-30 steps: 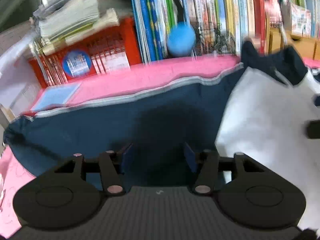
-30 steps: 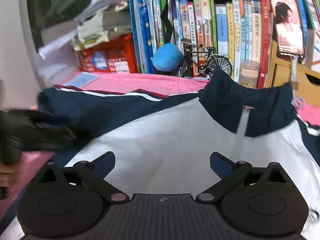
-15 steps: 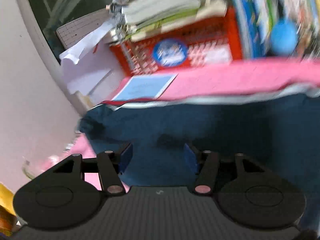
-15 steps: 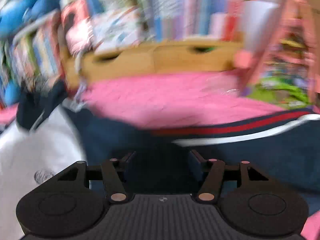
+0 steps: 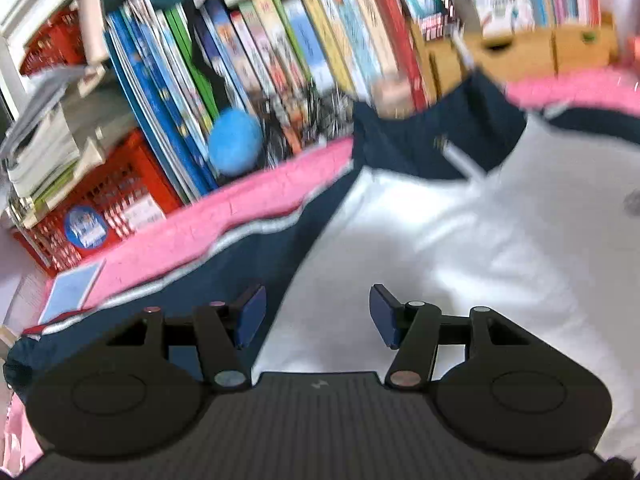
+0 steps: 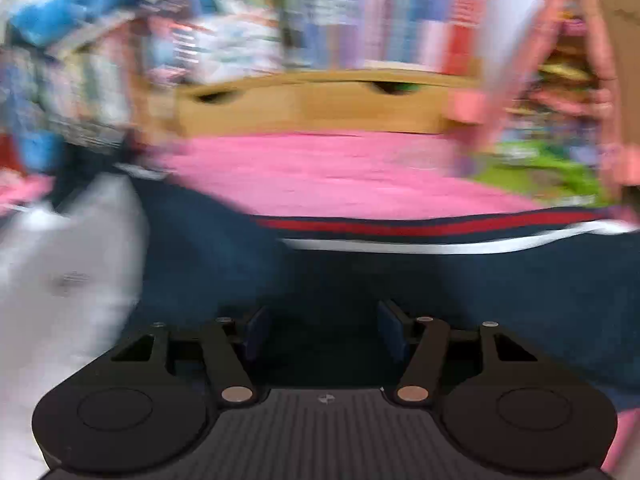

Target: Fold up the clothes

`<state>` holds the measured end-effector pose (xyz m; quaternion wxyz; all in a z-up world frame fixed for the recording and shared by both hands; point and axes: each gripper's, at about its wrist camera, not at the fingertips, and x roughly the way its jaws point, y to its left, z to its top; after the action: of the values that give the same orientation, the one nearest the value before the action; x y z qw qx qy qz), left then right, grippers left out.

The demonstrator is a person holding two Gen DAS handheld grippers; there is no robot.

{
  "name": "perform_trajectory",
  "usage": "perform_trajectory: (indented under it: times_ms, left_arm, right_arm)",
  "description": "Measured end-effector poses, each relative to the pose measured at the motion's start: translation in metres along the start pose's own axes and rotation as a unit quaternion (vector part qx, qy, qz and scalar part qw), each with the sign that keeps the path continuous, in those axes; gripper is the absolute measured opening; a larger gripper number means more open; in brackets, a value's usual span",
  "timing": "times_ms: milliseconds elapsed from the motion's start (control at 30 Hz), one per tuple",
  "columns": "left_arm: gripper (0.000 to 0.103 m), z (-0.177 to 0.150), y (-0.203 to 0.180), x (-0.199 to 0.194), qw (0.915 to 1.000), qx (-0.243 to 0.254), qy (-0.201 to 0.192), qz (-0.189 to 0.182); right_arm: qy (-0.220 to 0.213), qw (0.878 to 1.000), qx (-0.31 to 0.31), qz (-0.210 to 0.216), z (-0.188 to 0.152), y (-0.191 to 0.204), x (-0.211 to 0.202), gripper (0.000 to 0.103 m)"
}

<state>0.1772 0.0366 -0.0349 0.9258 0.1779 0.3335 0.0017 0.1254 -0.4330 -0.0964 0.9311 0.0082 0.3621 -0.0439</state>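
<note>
Left wrist view: collar (image 5: 436,140), white chest, books (image 5: 248,60).
Right wrist view: red-striped sleeve (image 6: 420,228).
Jacket (image 5: 460,248): flat on pink table (image 5: 208,220), collar toward shelf.
Left gripper (image 5: 316,316): jaws half-open, empty.
Right gripper (image 6: 325,334): jaws just reopening, empty over sleeve.

The jacket (image 5: 460,248) lies spread flat on the pink surface (image 5: 224,220), front up. Its body is white, its collar (image 5: 432,140) and sleeves navy. The collar lies at the far end, toward the books, with a pale zip line running down from it into the white panel. The left sleeve (image 5: 224,276) stretches out sideways, edged with a grey-white stripe and ending in a gathered cuff at the surface's near left edge. In the right wrist view the right sleeve (image 6: 400,280) lies stretched across the pink, carrying a red stripe and a white stripe along its far edge; the picture is blurred.
</note>
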Motion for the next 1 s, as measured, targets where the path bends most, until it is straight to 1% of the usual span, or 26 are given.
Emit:
perform_trajectory:
  times_ms: [33, 67, 100, 133, 167, 233, 267, 300, 333, 367, 433, 500, 533, 567, 600, 633, 667, 700, 733, 767, 800, 833, 867, 900, 1000]
  left_arm:
    - [0.058, -0.002, -0.002, 0.006, 0.9999, 0.006, 0.009, 0.007]
    - [0.058, -0.005, -0.002, 0.006, 0.9999, 0.006, 0.002, 0.015]
    - [0.060, -0.008, -0.002, 0.006, 0.9997, 0.005, -0.005, 0.023]
    - [0.061, -0.009, -0.002, 0.006, 0.9996, 0.007, -0.010, 0.027]
    - [0.061, -0.010, -0.005, 0.007, 0.9992, 0.014, -0.016, 0.034]
    - [0.061, -0.013, -0.011, 0.007, 0.9980, 0.029, -0.030, 0.048]
    - [0.061, -0.013, -0.014, 0.007, 0.9972, 0.033, -0.036, 0.056]
    - [0.061, -0.014, -0.018, 0.006, 0.9963, 0.038, -0.042, 0.064]
    - [0.061, -0.014, -0.021, 0.006, 0.9953, 0.042, -0.048, 0.072]
    - [0.061, -0.014, -0.021, 0.006, 0.9950, 0.044, -0.049, 0.075]
    - [0.062, -0.014, -0.020, 0.006, 0.9952, 0.042, -0.048, 0.074]
    - [0.064, -0.014, -0.019, 0.007, 0.9951, 0.041, -0.047, 0.077]
    - [0.064, -0.013, -0.020, 0.007, 0.9947, 0.044, -0.047, 0.080]
    - [0.064, -0.014, -0.022, 0.007, 0.9942, 0.047, -0.047, 0.084]
    - [0.064, -0.013, -0.024, 0.007, 0.9935, 0.053, -0.048, 0.089]
    - [0.064, -0.014, -0.026, 0.007, 0.9929, 0.057, -0.048, 0.093]
    - [0.064, -0.014, -0.027, 0.007, 0.9923, 0.061, -0.049, 0.096]
    - [0.064, -0.014, -0.028, 0.007, 0.9919, 0.064, -0.049, 0.098]
    - [0.064, -0.014, -0.028, 0.007, 0.9919, 0.063, -0.049, 0.098]
    - [0.064, -0.014, -0.027, 0.007, 0.9923, 0.061, -0.049, 0.096]
    - [0.064, -0.013, -0.026, 0.007, 0.9927, 0.059, -0.049, 0.094]
    - [0.064, -0.013, -0.024, 0.007, 0.9931, 0.056, -0.048, 0.091]
    - [0.064, -0.013, -0.023, 0.007, 0.9934, 0.054, -0.047, 0.089]
    - [0.065, -0.013, -0.022, 0.007, 0.9936, 0.052, -0.047, 0.089]
    - [0.066, -0.013, -0.022, 0.007, 0.9935, 0.052, -0.047, 0.090]
  right_arm:
    - [0.004, 0.999, 0.025, -0.036, 0.003, -0.020, 0.000, 0.070]
    - [0.012, 0.995, 0.060, -0.073, 0.005, -0.042, -0.003, 0.067]
    - [0.011, 0.990, 0.094, -0.100, 0.006, -0.064, -0.009, 0.067]
    - [-0.010, 0.986, 0.129, -0.109, 0.003, -0.085, -0.023, 0.068]
    - [-0.031, 0.979, 0.163, -0.119, 0.000, -0.105, -0.035, 0.077]
    - [-0.072, 0.959, 0.228, -0.151, -0.010, -0.139, -0.057, 0.086]
    - [-0.078, 0.950, 0.250, -0.172, -0.013, -0.154, -0.062, 0.088]
    - [-0.072, 0.944, 0.266, -0.180, -0.015, -0.166, -0.062, 0.091]
    - [-0.064, 0.941, 0.280, -0.181, -0.017, -0.177, -0.061, 0.096]
    - [-0.052, 0.941, 0.288, -0.170, -0.017, -0.183, -0.056, 0.096]
    - [-0.028, 0.946, 0.290, -0.145, -0.013, -0.189, -0.043, 0.098]
    - [-0.014, 0.948, 0.291, -0.128, -0.007, -0.191, -0.030, 0.098]
    - [-0.010, 0.949, 0.294, -0.114, -0.004, -0.191, -0.024, 0.082]
    - [-0.009, 0.950, 0.294, -0.102, -0.001, -0.190, -0.020, 0.048]
    - [-0.015, 0.951, 0.291, -0.104, 0.003, -0.187, -0.021, 0.035]
    - [-0.021, 0.952, 0.287, -0.105, 0.008, -0.185, -0.021, 0.015]
    - [-0.037, 0.954, 0.279, -0.109, 0.012, -0.180, -0.025, 0.013]
    - [-0.077, 0.956, 0.256, -0.123, 0.018, -0.173, -0.038, 0.013]
    - [-0.123, 0.955, 0.226, -0.150, 0.024, -0.166, -0.053, 0.013]
    - [-0.167, 0.951, 0.198, -0.169, 0.028, -0.159, -0.067, 0.013]
    - [-0.207, 0.946, 0.173, -0.178, 0.031, -0.155, -0.077, 0.013]
    - [-0.237, 0.942, 0.151, -0.184, 0.034, -0.152, -0.085, 0.013]
    - [-0.242, 0.942, 0.138, -0.188, 0.038, -0.152, -0.085, 0.014]
    - [-0.228, 0.944, 0.132, -0.199, 0.042, -0.153, -0.079, 0.015]
    - [-0.148, 0.951, 0.140, -0.232, 0.045, -0.160, -0.048, 0.018]
